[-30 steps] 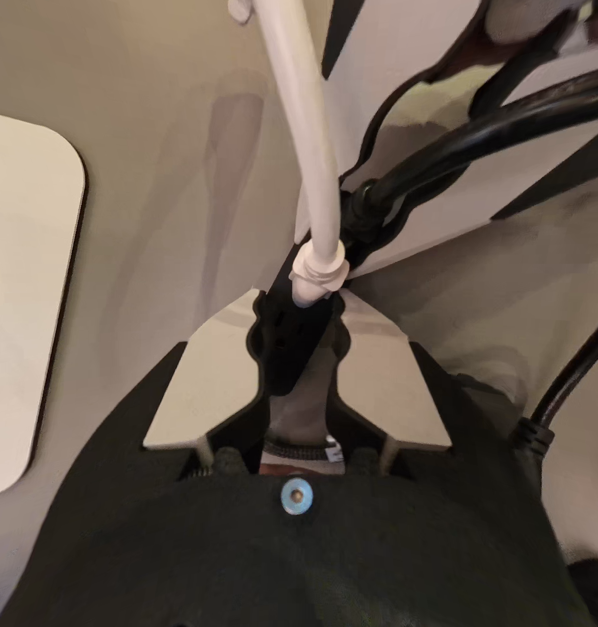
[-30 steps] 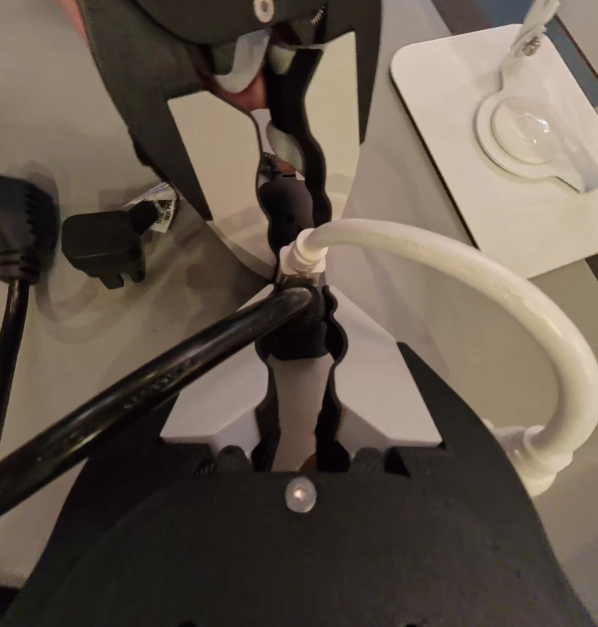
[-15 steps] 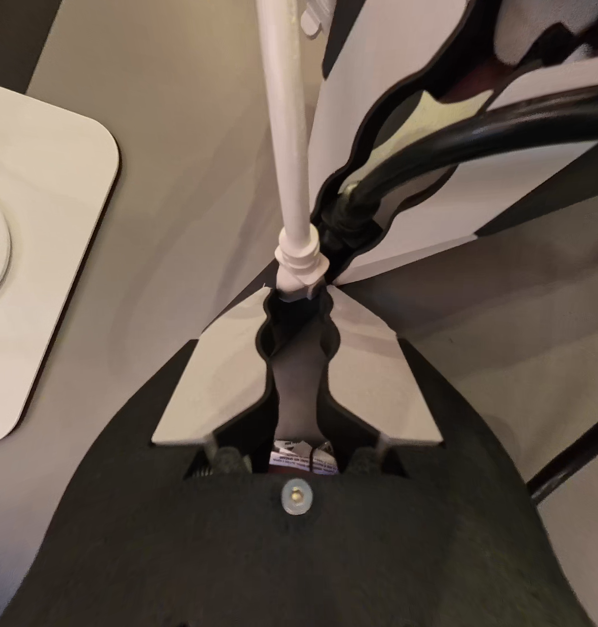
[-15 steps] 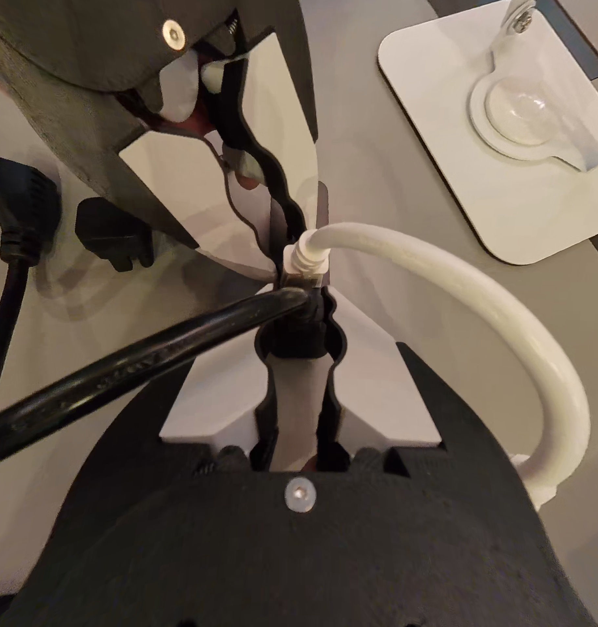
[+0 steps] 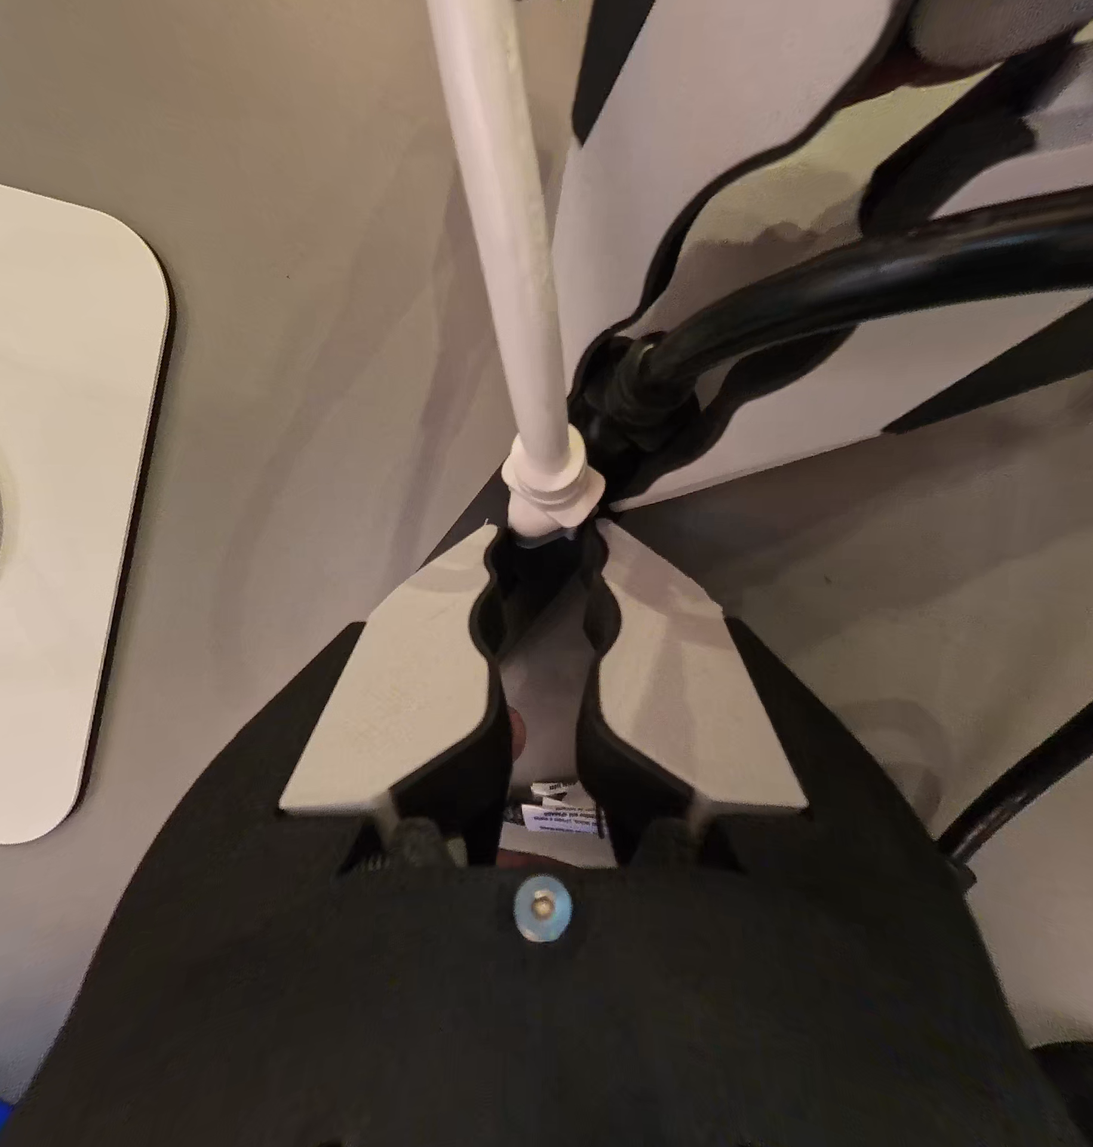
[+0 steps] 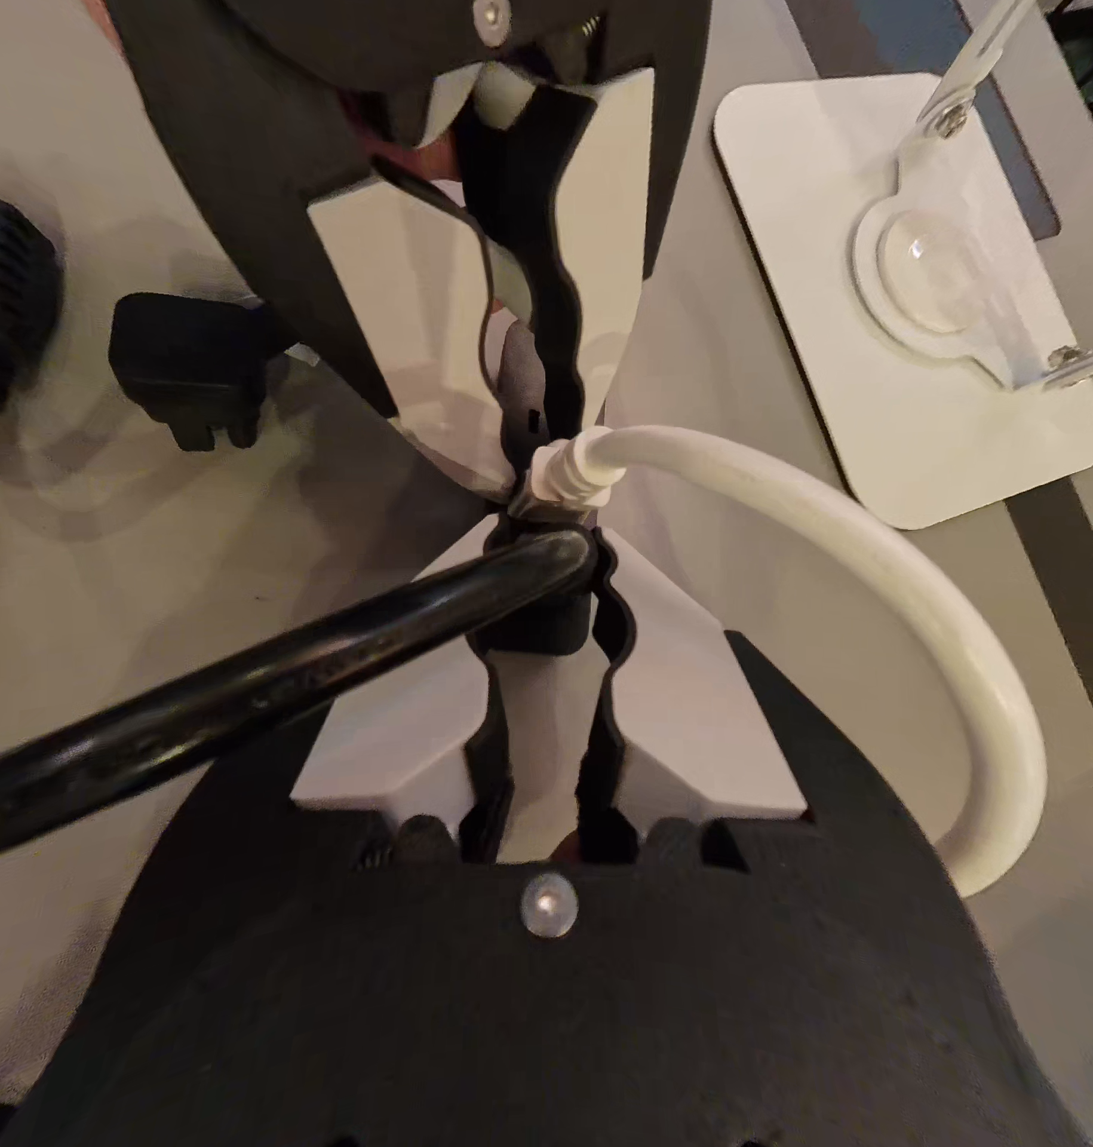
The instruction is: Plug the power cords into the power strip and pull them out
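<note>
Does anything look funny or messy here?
Nothing is broken or spilled. The white cord curls in a big loop from the left claw, and a loose black plug lies on the table.

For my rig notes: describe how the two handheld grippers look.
Both match. The left gripper and right gripper have broad matte black bodies, each with a round silver screw at the centre. Their fingers are pale grey wedge plates edged with wavy black rubber pads. No sleeves show.

white cord (image 6: 842, 571); black cord (image 6: 283, 670); black plug (image 6: 190, 366); white base plate (image 6: 811, 279); beige table (image 5: 314, 279).
</note>
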The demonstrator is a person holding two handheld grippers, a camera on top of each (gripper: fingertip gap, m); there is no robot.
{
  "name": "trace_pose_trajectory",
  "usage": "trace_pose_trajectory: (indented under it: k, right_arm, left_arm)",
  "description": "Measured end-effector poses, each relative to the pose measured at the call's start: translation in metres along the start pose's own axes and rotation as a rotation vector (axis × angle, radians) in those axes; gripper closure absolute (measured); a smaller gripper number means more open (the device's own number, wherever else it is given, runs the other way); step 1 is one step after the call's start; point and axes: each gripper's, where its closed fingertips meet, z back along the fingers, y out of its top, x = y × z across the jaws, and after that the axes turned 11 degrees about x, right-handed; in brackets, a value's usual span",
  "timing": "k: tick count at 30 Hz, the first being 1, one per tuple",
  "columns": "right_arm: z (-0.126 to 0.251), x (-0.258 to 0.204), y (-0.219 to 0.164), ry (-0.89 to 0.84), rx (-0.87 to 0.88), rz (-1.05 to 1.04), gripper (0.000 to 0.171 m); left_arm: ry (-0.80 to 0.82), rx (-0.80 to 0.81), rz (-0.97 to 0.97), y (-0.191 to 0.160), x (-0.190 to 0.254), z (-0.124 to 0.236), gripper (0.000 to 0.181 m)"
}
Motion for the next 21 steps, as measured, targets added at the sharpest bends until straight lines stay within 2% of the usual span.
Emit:
trace_pose_trajectory:
  k: [1,4,13,14,18,21]
  right_arm:
    - [0.0002,0.0000,0.0001,-0.006,0.008,0.016,0.151]
    - [0.0008,-0.0015,0.0008,-0.001,0.027,0.034,0.151]
    - [0.0031,-0.0031,0.0070,0.218,0.184,-0.544,0.149]
    - [0.0030,-0.0027,0.0067,0.204,0.185,-0.523,0.149]
    - [0.0025,-0.0014,0.0032,0.019,0.063,-0.127,0.152]
    - [0.0037,-0.0021,0.0029,-0.079,0.025,0.056,0.152]
  left_arm:
    - [-0.004,0.003,0.002,0.0001,0.0002,-0.0002,0.160]
    - [-0.010,0.014,0.000,0.0002,0.0007,-0.0004,0.160]
    - [-0.005,0.020,-0.021,0.0006,0.0006,-0.0011,0.160]
    - [-0.003,0.024,-0.020,0.0008,0.0005,-0.0012,0.160]
    - [-0.008,0.016,-0.017,0.0007,0.0011,-0.0011,0.160]
    - [-0.013,0.011,-0.029,0.0010,0.0022,-0.0009,0.161]
